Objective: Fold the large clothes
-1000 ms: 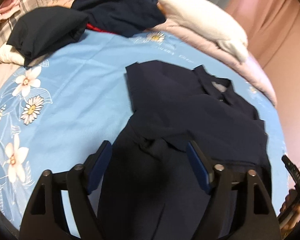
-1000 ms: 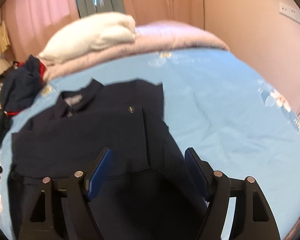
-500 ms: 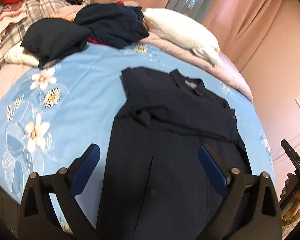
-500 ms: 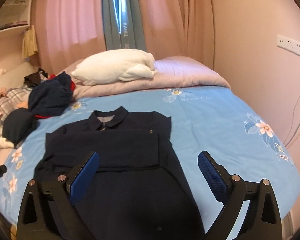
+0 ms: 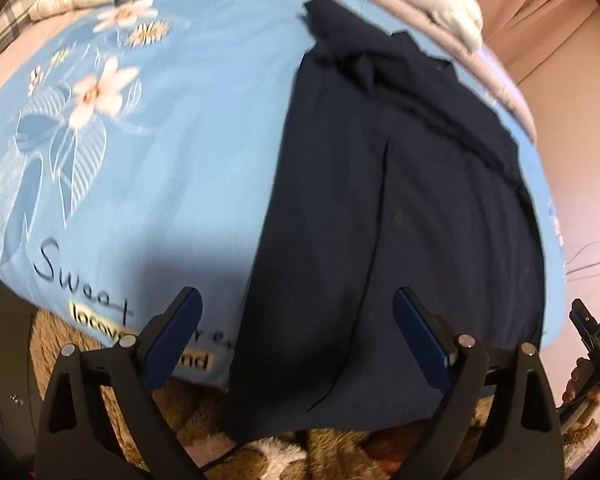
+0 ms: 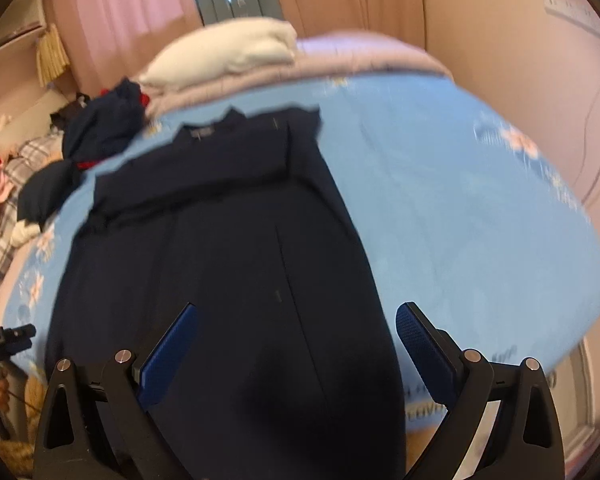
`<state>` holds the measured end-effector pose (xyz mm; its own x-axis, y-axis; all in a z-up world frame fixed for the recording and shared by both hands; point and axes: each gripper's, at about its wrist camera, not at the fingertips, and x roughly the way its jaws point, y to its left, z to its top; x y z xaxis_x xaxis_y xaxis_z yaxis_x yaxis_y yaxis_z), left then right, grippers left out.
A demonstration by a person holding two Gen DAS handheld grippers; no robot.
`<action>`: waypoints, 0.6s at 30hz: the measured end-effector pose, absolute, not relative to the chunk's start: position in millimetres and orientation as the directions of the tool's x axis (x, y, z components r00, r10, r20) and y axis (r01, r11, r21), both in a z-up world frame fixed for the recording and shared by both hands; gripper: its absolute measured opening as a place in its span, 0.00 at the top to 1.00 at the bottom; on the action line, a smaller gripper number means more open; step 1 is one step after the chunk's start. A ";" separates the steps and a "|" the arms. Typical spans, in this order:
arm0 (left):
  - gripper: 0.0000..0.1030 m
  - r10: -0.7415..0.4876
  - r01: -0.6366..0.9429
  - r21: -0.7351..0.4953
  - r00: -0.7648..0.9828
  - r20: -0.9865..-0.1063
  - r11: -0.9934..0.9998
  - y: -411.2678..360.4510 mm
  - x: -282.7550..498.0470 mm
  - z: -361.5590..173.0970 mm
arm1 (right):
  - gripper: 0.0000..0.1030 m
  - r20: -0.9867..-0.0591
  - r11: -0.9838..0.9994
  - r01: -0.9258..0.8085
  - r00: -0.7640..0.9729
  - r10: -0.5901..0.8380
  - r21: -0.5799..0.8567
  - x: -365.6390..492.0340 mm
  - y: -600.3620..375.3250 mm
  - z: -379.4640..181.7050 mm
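Navy garment (image 5: 400,184) spread lengthwise on the blue floral bed sheet (image 5: 172,128), collar end far, sleeves already folded across the chest, hem hanging over the near bed edge. Left hand-held gripper (image 5: 296,332) and right hand-held gripper (image 6: 296,348) both spread wide, clamped on nothing, poised above the hem. Best to pinch each hem corner squarely, both layers together, then lift evenly toward the collar, keeping side edges aligned. Readable on sheet: "Sweet" in script; boxed text below too blurred to read.
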<state>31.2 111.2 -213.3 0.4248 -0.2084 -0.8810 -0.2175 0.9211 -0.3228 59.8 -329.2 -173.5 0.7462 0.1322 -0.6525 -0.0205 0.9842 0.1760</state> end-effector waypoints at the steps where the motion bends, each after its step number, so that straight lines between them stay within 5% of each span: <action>1: 0.09 -0.210 -0.217 -0.319 0.411 -0.887 0.923 110.6 29.5 -218.4 | 0.04 -0.664 0.983 -0.018 0.735 0.138 0.184 57.6 -331.3 -180.3; 11: 0.18 -0.317 -0.209 -0.383 0.291 -0.903 0.900 108.4 11.2 -245.6 | 0.06 -0.768 0.962 0.100 0.625 0.139 0.256 36.3 -358.7 -235.1; 18: 0.18 -0.390 -0.200 -0.440 0.245 -0.888 0.876 104.5 4.2 -255.0 | 0.25 -0.803 0.939 0.141 0.567 0.183 0.313 33.5 -369.1 -256.7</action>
